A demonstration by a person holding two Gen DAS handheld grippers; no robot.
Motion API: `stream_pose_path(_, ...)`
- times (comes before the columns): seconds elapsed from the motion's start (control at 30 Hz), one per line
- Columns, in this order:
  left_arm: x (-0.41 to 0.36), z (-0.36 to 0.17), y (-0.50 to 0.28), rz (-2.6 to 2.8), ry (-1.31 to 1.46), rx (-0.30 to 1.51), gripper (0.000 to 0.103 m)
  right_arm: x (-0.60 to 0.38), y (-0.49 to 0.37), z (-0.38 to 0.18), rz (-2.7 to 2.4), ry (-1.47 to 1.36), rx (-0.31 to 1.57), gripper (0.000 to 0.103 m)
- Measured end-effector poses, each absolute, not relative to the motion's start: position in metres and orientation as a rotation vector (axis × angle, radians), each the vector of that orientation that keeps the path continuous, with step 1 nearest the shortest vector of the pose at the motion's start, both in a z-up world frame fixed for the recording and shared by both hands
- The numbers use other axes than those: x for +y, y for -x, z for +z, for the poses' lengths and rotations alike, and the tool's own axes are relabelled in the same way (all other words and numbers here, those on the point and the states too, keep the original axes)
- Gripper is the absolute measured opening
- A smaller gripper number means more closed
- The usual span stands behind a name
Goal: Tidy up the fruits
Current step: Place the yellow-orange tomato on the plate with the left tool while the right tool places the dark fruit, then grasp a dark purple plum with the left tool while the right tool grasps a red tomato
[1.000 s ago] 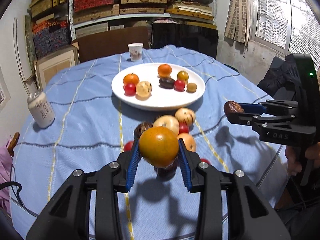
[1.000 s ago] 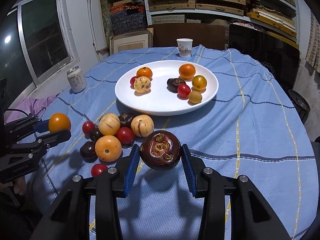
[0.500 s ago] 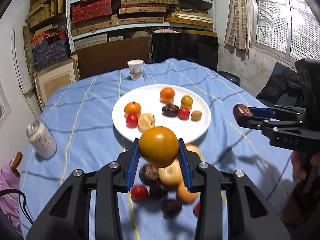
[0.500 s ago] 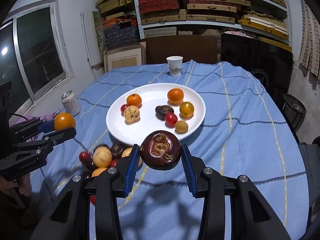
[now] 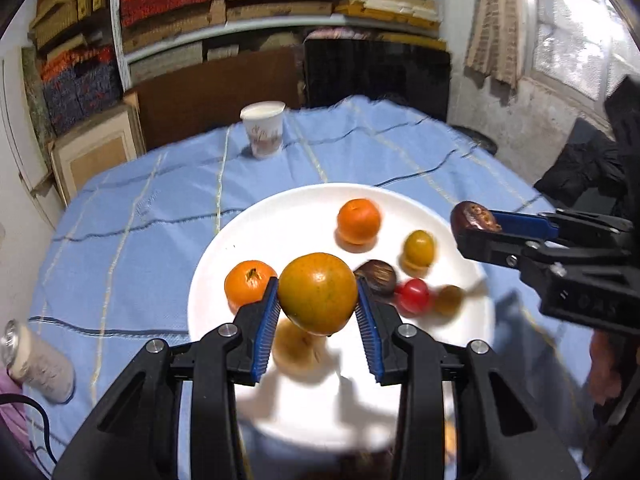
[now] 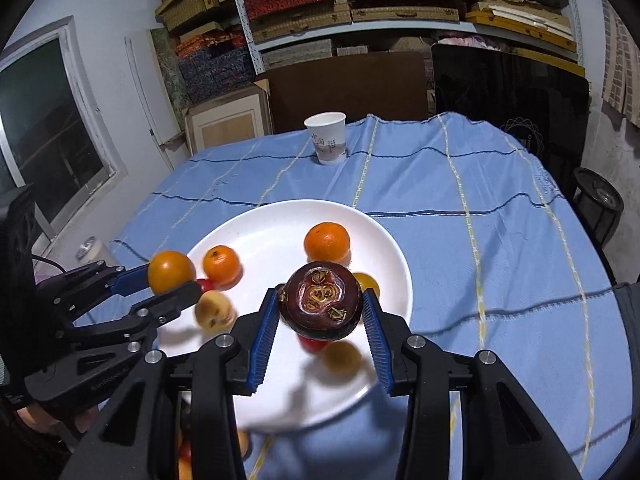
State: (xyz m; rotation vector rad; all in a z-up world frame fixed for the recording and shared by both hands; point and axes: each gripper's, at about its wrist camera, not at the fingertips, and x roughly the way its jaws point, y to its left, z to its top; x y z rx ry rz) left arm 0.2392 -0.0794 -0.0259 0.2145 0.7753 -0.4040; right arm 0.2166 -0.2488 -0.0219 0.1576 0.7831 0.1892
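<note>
My left gripper (image 5: 317,300) is shut on an orange-green tomato (image 5: 318,292) and hangs over the white plate (image 5: 280,216). The same tomato (image 6: 171,272) shows at the left of the right wrist view. My right gripper (image 6: 320,308) is shut on a dark purple mangosteen (image 6: 320,306), also above the plate (image 6: 260,224). That mangosteen (image 5: 474,217) shows at the right of the left wrist view. On the plate lie an orange (image 5: 358,221), an orange tomato (image 5: 249,285), a yellow-green fruit (image 5: 419,248), a dark fruit (image 5: 378,274) and a red tomato (image 5: 414,296).
A paper cup (image 5: 263,128) stands on the blue checked tablecloth (image 5: 140,220) beyond the plate. A can (image 5: 38,360) lies at the left edge. Shelves with boxes, a dark board and a window lie behind. A few loose fruits (image 6: 184,452) remain near the plate's close edge.
Both grippers moved forward from over the loose fruit pile to above the plate, each still holding its fruit. The plate now looms large and close under the fingers.
</note>
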Motion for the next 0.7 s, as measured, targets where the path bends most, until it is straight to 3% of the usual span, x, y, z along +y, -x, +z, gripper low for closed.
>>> stream_pose_path(0.1,-0.079,-0.043,-0.269,-0.382,-0.189,0.845,0.037,-0.25,-0.238,-0.033,0.214,-0.195,0.801,0.044)
stream_pose_path(0.2,-0.075,-0.047,-0.278,-0.375,-0.15,0.87,0.037,-0.253,-0.242,-0.033,0.226,-0.228,0.773,0.06)
stream_pose_path(0.23,-0.073,-0.044,-0.275,-0.379,-0.146,0.857,0.039,-0.252,-0.241,-0.032,0.23,-0.23,0.764,0.06)
stream_pose_path(0.3,-0.069,-0.037,-0.266,-0.374,-0.144,0.816,0.067,-0.252,-0.233,-0.031,0.229,-0.229,0.756,0.06)
stream_pose_path(0.4,-0.06,-0.019,-0.242,-0.4,-0.113,0.749,0.085,-0.25,-0.216,-0.027,0.24,-0.23,0.756,0.06)
stream_pose_path(0.7,-0.018,-0.01,-0.14,-0.419,-0.186,0.671,0.095,-0.224,-0.116,-0.026,0.338,-0.151,0.758,0.065)
